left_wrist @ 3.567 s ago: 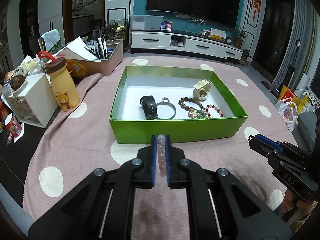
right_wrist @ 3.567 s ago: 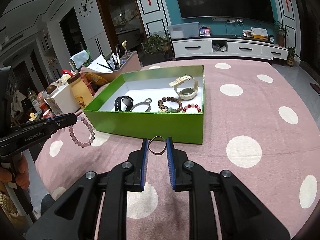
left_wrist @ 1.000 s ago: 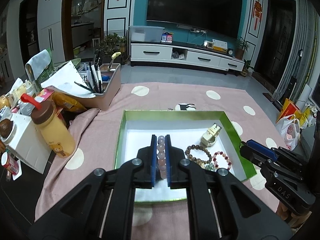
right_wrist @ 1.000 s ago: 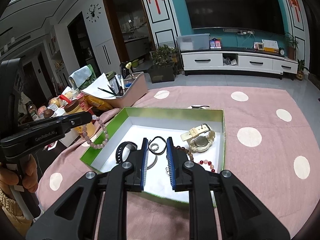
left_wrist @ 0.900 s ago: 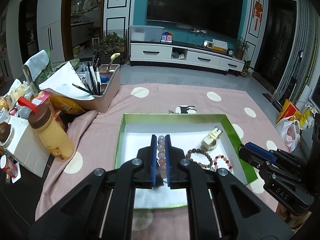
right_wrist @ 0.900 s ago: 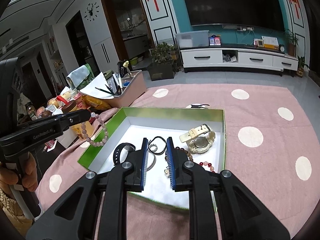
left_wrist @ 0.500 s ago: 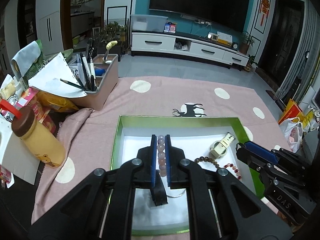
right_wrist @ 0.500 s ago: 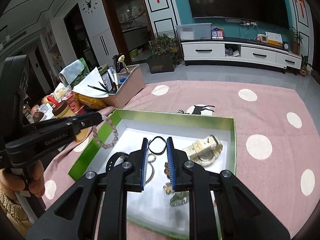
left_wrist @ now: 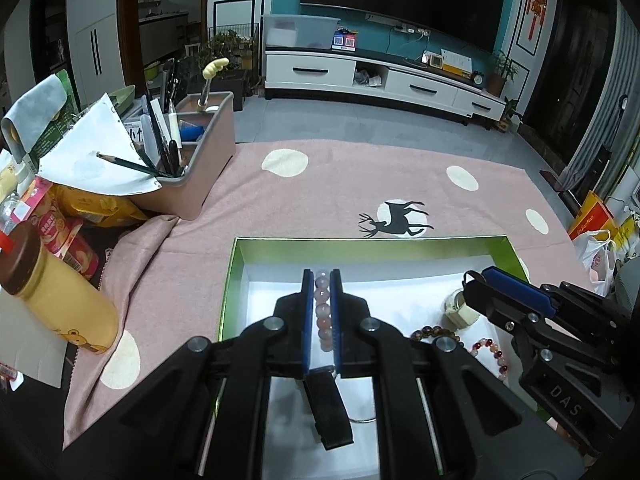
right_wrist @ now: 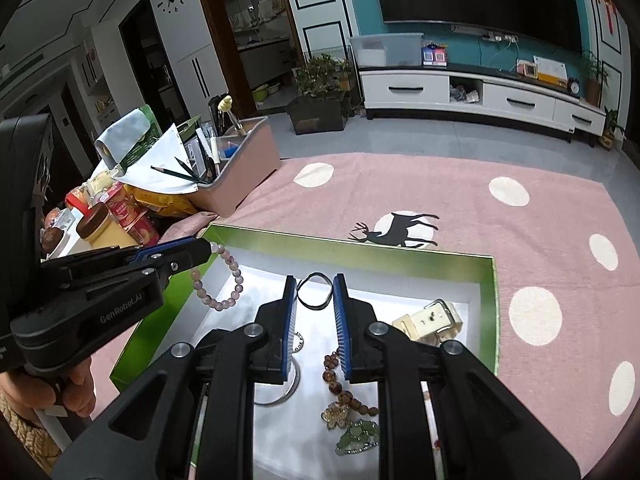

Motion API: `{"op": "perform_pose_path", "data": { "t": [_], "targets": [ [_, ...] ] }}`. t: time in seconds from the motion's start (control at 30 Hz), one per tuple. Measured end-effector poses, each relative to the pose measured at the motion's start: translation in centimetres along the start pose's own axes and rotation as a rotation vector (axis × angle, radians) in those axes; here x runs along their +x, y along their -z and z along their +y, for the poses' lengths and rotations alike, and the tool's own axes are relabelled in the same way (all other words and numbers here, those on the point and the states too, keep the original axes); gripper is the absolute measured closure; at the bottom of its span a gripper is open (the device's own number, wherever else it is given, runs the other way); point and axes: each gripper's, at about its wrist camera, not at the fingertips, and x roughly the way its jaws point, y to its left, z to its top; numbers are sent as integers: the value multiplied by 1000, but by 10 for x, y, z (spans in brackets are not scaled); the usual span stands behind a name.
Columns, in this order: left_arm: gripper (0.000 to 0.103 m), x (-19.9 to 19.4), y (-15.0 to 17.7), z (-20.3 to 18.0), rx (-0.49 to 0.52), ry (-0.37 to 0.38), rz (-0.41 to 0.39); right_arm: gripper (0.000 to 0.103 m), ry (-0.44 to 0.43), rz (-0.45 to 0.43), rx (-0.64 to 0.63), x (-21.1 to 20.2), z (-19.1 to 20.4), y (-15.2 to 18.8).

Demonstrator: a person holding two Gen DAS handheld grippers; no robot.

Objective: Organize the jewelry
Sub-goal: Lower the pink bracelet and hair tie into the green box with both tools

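Note:
A green box (left_wrist: 234,280) with a white floor sits on the pink dotted cloth; its far rim also shows in the right wrist view (right_wrist: 348,246). My left gripper (left_wrist: 321,280) is shut on a pink bead bracelet (left_wrist: 322,312), which hangs over the box's left part (right_wrist: 224,280). My right gripper (right_wrist: 315,292) is shut on a thin dark ring (right_wrist: 316,290) above the box's middle. Inside lie a cream watch (right_wrist: 430,320), a brown bead bracelet (right_wrist: 340,384), a red bead bracelet (left_wrist: 490,350) and a black watch strap (left_wrist: 328,412).
A pink desk organizer (left_wrist: 200,148) with pens stands at the back left. A yellow bottle (left_wrist: 48,300), snack packs (left_wrist: 76,216) and a white box crowd the left edge. The cloth (left_wrist: 360,184) stretches beyond and to the right of the box (right_wrist: 540,220).
Both grippers have moved forward from in front of the box to above its inside, each still holding its piece. The box contents have not moved.

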Motion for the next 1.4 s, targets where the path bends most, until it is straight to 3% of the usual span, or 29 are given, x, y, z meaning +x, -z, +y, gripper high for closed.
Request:
{"op": "perform_pose_path", "data": {
  "t": [0.4,1.4],
  "targets": [
    [96,22,-2,0,1,1,55,85,-18,95,64,30,-11,-6],
    [96,52,-2,-6,22,-5,144,85,-14,180,142,59,-28,-10]
  ]
}}
